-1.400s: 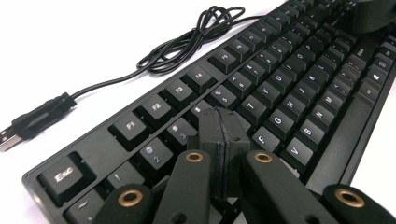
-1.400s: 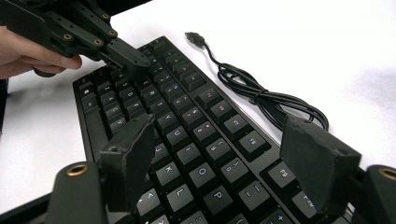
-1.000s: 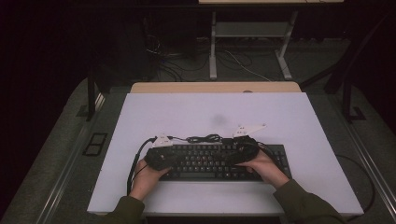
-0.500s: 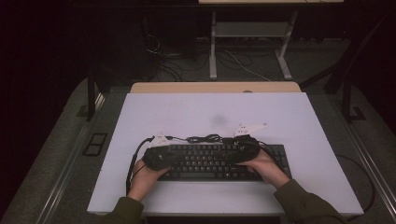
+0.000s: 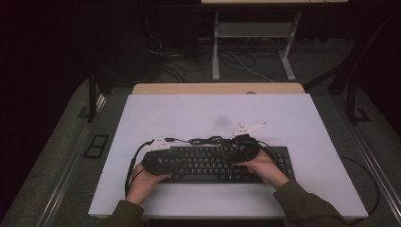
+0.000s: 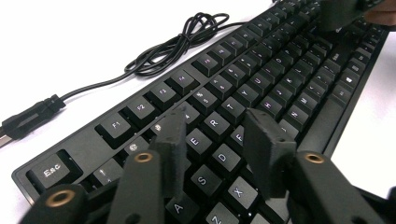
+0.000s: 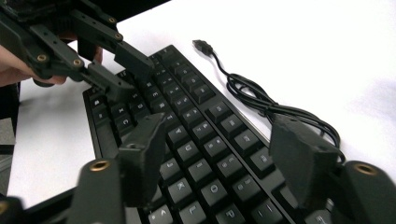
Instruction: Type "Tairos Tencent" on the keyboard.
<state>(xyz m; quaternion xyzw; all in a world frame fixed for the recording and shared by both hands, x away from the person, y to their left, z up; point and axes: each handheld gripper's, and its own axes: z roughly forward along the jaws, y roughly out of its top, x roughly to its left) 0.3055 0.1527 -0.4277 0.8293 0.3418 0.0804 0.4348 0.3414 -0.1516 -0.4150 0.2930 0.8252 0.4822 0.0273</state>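
Note:
A black keyboard (image 5: 215,164) lies across the near part of the white table (image 5: 213,111). Its cable (image 5: 208,140) is coiled just behind it. My left gripper (image 5: 182,163) hovers over the keyboard's left end. In the left gripper view, that left gripper (image 6: 217,123) is above the E, D and F keys (image 6: 219,140); its jaws have just been opening and stand apart, gripping nothing. My right gripper (image 5: 231,155) is over the right half. In the right gripper view, the right gripper (image 7: 219,135) has its jaws wide above the U and I keys (image 7: 196,151); they have just been closing a little, with nothing held. The left gripper (image 7: 123,74) is farther off there.
The cable's USB plug (image 6: 28,119) lies loose on the table behind the keyboard's left end, and its plug (image 7: 203,45) is also in the right gripper view. A wooden strip (image 5: 217,88) edges the table's far side. Dark floor with cables and a desk frame (image 5: 250,42) lies beyond.

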